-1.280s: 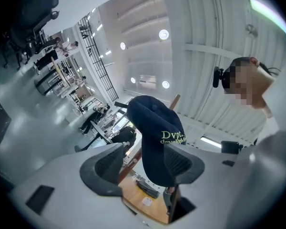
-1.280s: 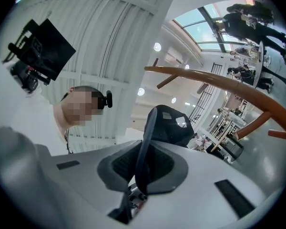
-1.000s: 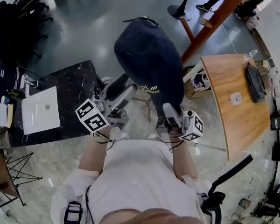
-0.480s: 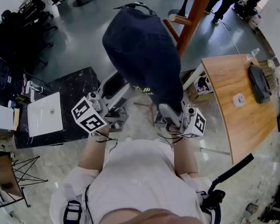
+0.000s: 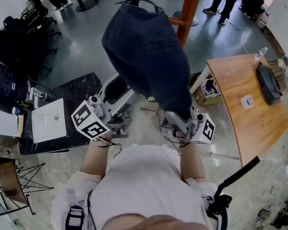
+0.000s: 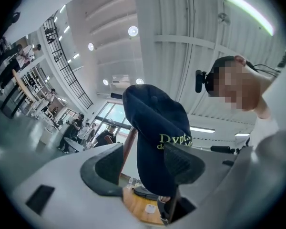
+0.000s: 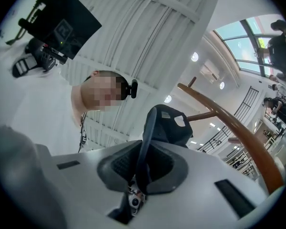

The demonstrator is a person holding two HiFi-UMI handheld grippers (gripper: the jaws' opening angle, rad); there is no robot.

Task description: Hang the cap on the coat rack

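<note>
Raised and carried forward since a second ago: cap (image 5: 149, 51), dark navy, now up close against the coat rack (image 5: 189, 8), whose reddish wooden post and one peg (image 5: 175, 20) show just past its far end. Long axis runs from the grippers away toward the rack; crown faces upward, back strap (image 5: 139, 1) at the far end, the lettered end nearest the person. Right hand-held gripper (image 7: 143, 168): jaws closed on the cap's near edge, bearing it aloft. Left hand-held gripper (image 6: 143, 168): jaws apart, cap fabric seen between the pads, no clamping; contact cannot be told. Open box (image 5: 209, 87) on the floor beside the wooden counter (image 5: 240, 123): small items inside, too small to identify. Dark pouch (image 5: 269, 83) lying on that counter.
</note>
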